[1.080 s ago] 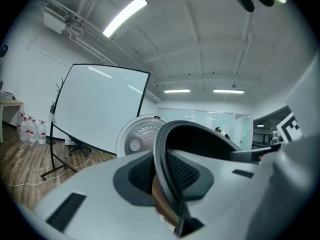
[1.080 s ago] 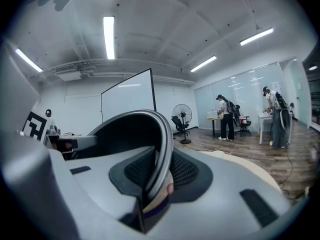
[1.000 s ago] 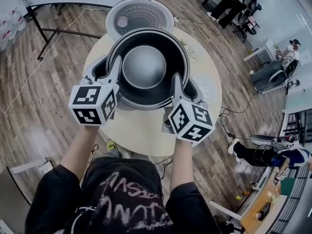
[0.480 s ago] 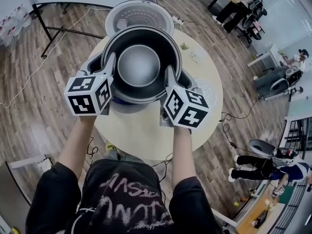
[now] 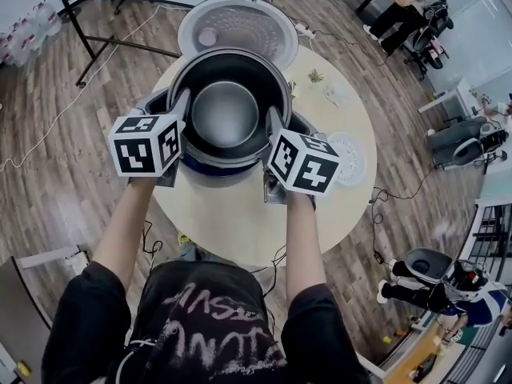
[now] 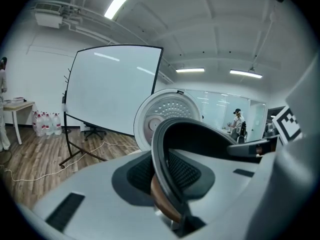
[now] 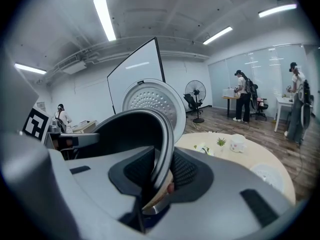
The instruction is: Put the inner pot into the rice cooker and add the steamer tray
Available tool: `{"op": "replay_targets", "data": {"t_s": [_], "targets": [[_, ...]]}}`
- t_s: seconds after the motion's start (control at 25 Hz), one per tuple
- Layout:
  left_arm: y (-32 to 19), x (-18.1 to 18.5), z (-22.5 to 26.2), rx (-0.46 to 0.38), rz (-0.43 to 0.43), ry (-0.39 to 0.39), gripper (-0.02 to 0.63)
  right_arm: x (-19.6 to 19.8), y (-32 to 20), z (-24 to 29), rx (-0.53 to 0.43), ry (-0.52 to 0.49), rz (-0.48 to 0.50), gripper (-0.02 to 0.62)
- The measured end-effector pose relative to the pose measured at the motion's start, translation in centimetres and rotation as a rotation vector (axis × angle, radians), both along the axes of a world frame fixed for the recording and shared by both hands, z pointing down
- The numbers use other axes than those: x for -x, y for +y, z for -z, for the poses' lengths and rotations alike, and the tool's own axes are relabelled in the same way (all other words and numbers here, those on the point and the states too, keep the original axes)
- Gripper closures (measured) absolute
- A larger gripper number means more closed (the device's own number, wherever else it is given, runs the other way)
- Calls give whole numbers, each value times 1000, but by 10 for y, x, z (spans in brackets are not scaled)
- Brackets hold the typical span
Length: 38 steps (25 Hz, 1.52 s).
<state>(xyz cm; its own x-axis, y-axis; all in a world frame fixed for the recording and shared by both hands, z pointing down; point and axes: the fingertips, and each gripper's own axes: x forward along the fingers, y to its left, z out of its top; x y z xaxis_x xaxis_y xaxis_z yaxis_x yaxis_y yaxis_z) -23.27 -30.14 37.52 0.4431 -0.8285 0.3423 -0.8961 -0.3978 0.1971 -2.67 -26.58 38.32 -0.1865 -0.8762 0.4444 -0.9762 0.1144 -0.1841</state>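
The dark inner pot with its grey bottom hangs in the mouth of the rice cooker, whose lid stands open behind. My left gripper is shut on the pot's left rim; its jaws have just been opening, with the rim still between the pads. Opposite it, my right gripper is shut on the right rim. Whether the pot rests fully in the cooker I cannot tell. A white perforated steamer tray lies on the table to the right.
The cooker stands on a round beige table. A small plant and a white cup sit at the table's far right. A whiteboard stand and cables are on the floor to the left. People stand and sit at the room's right.
Both grippers and the pot have sunk toward the cooker, so the pot now sits lower in its opening. The cooker's blue front shows below the pot.
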Motion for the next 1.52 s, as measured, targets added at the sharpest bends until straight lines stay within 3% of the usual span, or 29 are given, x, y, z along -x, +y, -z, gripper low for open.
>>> {"op": "replay_targets", "data": {"t_s": [0.56, 1.52], "targets": [[-11, -1, -63, 166, -14, -51, 506, 0, -12, -63, 174, -9, 18, 495], [-15, 4, -117, 288, -47, -125, 495, 6, -19, -110, 271, 24, 34, 494]]}}
